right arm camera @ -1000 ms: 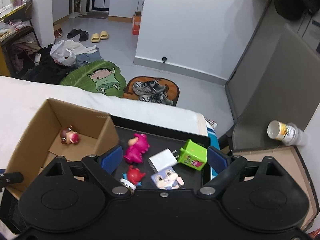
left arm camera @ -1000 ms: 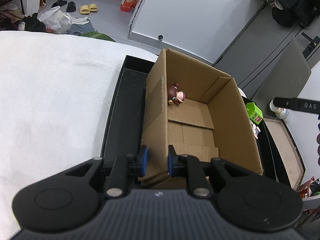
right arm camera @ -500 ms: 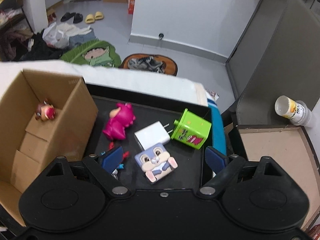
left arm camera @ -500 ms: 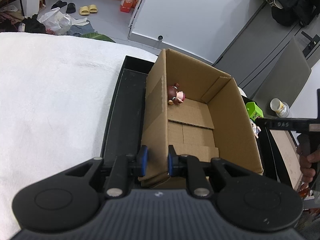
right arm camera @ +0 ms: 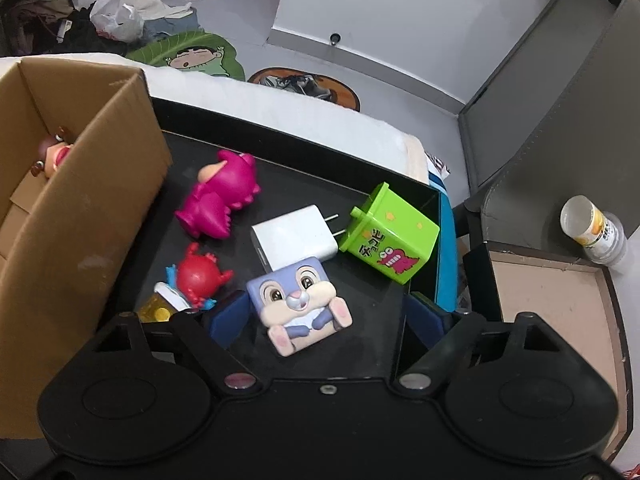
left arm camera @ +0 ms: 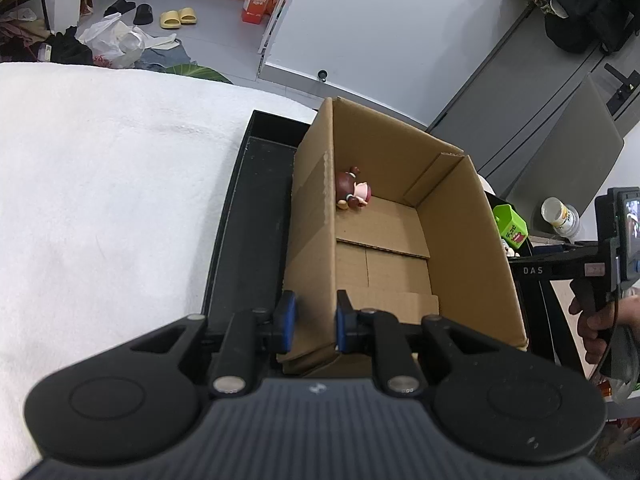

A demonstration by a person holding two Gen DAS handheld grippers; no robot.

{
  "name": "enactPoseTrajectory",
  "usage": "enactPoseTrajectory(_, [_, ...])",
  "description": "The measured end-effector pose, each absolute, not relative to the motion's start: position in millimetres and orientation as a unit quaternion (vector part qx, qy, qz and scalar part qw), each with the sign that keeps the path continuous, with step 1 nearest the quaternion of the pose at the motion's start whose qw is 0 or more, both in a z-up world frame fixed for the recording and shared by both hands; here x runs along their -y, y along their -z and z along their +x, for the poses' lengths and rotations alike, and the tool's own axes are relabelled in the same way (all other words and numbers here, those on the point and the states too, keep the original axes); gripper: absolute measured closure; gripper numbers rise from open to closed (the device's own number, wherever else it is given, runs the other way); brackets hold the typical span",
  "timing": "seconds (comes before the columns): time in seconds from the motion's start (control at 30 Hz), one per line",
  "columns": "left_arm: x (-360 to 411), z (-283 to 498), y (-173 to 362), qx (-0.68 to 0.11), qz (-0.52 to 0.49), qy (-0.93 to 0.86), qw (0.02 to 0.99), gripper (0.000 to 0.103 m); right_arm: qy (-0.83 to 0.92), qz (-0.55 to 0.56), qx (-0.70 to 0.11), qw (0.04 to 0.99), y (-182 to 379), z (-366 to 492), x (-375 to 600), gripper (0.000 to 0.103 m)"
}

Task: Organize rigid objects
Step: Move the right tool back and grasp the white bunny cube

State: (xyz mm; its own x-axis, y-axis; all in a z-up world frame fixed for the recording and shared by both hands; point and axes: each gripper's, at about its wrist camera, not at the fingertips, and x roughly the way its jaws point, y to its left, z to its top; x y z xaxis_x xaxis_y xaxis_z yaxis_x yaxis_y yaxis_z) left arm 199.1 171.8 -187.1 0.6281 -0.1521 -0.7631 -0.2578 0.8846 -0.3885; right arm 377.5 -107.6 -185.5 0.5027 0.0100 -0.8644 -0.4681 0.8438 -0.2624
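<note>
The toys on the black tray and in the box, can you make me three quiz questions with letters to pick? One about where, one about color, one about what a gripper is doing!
1. Where is the brown-haired doll?
A. on the black tray
B. inside the cardboard box
C. on the white blanket

2. What color is the dinosaur toy?
A. magenta
B. yellow
C. black

3. What is the left gripper doing?
A. holding the bunny cube
B. hanging open over the floor
C. clamping the box wall

Answers: 1 B, it lies on the box floor by the far wall. 2 A, its body is magenta. 3 C, its pads sit on either side of the box's near-left wall.
</note>
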Motion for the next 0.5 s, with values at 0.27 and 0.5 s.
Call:
enactPoseTrajectory(0.27, [-170.8, 199.5, 187.4, -0.431, -0.238, -0.031, 0.87, 0.086, -0.127, -0.255, -0.477, 0.832, 193.5, 385.3, 97.4, 0.024])
enactPoseTrajectory(0.5, [-173.6, 199.4, 187.5, -0.43, -0.244, -0.031, 0.868, 0.086, -0.128, -0.217, -0.493, 0.833, 197.9, 388.0, 97.2, 0.054])
